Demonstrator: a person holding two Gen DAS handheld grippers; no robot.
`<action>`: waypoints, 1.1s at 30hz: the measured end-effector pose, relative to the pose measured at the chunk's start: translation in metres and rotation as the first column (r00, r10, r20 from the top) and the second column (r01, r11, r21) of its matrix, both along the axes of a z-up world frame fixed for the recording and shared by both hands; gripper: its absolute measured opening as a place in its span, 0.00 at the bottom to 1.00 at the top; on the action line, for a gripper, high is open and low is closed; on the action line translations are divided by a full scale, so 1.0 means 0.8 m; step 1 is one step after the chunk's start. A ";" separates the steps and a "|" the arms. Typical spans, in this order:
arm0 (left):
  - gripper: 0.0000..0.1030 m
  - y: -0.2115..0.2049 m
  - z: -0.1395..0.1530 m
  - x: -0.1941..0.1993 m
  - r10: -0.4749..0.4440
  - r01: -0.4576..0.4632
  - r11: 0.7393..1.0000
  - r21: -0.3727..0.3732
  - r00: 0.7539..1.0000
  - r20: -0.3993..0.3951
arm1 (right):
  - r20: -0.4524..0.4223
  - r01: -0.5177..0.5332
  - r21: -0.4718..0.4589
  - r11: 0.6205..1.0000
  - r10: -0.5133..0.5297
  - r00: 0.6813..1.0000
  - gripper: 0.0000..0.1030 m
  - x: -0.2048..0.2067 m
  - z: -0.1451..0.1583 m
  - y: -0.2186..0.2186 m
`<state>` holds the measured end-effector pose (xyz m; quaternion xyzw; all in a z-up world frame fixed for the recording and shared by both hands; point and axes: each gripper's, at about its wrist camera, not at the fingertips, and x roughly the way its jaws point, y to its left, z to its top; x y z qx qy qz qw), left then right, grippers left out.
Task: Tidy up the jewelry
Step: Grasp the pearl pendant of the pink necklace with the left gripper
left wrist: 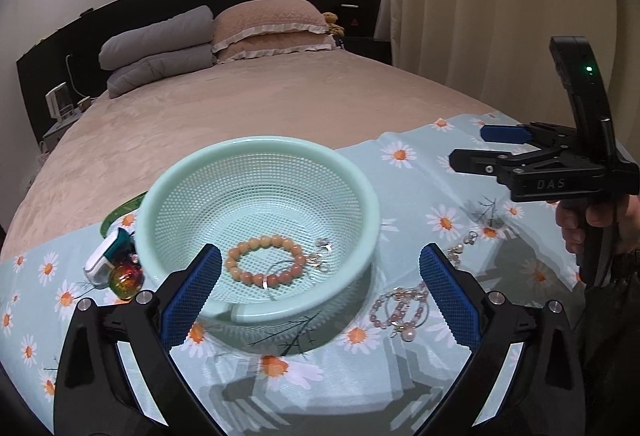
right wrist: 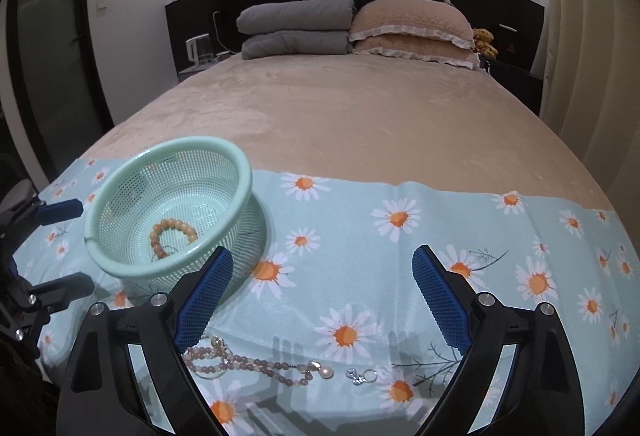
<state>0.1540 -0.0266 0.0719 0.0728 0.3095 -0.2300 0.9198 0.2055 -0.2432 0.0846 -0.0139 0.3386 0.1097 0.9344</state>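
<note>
Mint basket [left wrist: 256,196] sits on the daisy cloth [right wrist: 400,276] on the bed, orange bracelet [left wrist: 262,262] inside. Left gripper [left wrist: 320,276] jaws spread wide around the basket's near side, gripping nothing. Right gripper [right wrist: 322,286] also gaping, empty, above the pink beads [right wrist: 256,362].

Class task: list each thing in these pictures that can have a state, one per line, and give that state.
Basket: upright on the cloth, holding jewelry.
Orange bracelet: lying in the basket.
Pink bracelet: lying on the cloth, outside the basket.
Small earring: on the cloth, beside the pink bracelet.
Left gripper: jaws open, empty.
Right gripper: jaws open, empty.
</note>
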 end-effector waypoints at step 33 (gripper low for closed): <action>0.65 -0.071 -0.117 0.001 -0.226 0.263 0.960 0.096 0.931 -0.288 | -0.317 -0.075 -0.065 0.995 0.051 0.947 0.30 -0.012 -0.123 -0.038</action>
